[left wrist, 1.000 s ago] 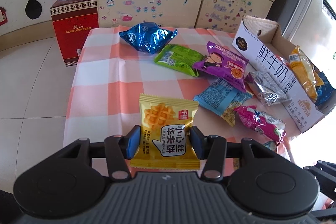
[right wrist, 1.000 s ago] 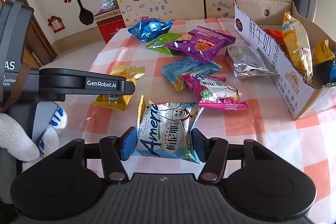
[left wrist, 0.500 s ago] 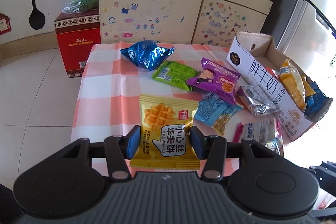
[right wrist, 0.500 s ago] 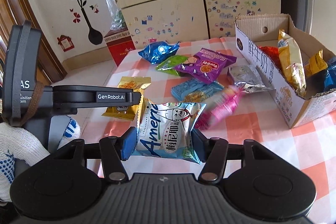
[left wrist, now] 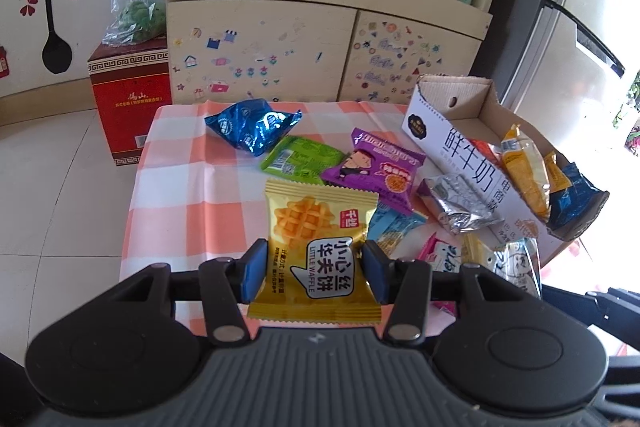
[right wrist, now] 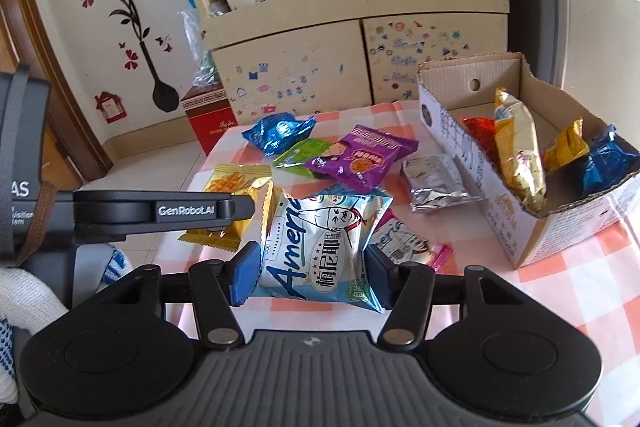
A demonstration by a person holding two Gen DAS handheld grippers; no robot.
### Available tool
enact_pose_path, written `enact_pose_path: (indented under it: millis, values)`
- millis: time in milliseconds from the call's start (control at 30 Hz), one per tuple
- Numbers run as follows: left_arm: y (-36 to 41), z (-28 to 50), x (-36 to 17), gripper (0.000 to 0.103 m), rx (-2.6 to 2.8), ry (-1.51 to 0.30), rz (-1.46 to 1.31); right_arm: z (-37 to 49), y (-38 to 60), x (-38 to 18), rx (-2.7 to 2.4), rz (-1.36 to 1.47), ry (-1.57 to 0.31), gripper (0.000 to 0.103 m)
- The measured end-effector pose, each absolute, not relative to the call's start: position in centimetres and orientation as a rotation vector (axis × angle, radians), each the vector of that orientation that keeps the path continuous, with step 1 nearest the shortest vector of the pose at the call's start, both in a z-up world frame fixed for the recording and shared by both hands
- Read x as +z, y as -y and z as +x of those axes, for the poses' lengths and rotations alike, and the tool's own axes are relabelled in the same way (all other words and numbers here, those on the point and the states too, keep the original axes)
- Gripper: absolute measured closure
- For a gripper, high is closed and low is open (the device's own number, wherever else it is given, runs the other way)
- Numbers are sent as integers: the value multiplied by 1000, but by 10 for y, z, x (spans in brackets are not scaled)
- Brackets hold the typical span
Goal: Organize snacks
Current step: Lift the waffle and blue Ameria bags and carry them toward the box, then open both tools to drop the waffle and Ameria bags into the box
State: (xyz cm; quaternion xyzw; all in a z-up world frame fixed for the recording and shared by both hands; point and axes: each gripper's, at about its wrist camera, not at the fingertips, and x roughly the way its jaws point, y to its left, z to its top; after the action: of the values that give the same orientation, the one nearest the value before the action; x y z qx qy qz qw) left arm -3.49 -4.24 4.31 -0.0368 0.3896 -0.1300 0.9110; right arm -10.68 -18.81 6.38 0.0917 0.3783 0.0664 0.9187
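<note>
My left gripper (left wrist: 314, 269) is shut on a yellow Little Waffle packet (left wrist: 316, 247) and holds it above the near left part of the checked table (left wrist: 192, 187). My right gripper (right wrist: 310, 275) is shut on a silver-blue snack packet (right wrist: 320, 247), also lifted above the table. The yellow packet shows in the right wrist view (right wrist: 236, 187) beside the left gripper's arm (right wrist: 160, 213). An open cardboard box (right wrist: 512, 211) at the right holds several packets. Loose blue (left wrist: 252, 127), green (left wrist: 300, 159), purple (left wrist: 372, 171) and silver (left wrist: 456, 203) packets lie on the table.
A cream cabinet (left wrist: 320, 47) with a cluttered shelf stands behind the table. A red box (left wrist: 128, 103) with a plastic bag on it sits on the floor at the left. More packets (right wrist: 404, 239) lie under my right gripper. The table's left edge drops to tiled floor.
Both grippers have risen and pulled back with their packets, so the table and cabinet shelf show from higher up. The pink packet shifted on the table below the right gripper.
</note>
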Motion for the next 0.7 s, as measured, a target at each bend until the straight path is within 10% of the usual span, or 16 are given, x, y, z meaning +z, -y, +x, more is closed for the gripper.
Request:
enact_pose_path:
  millis: [700]
  values:
    - [97,-15,75,53,-389,-762,-91,-90,255,102,-4,300,-675,39]
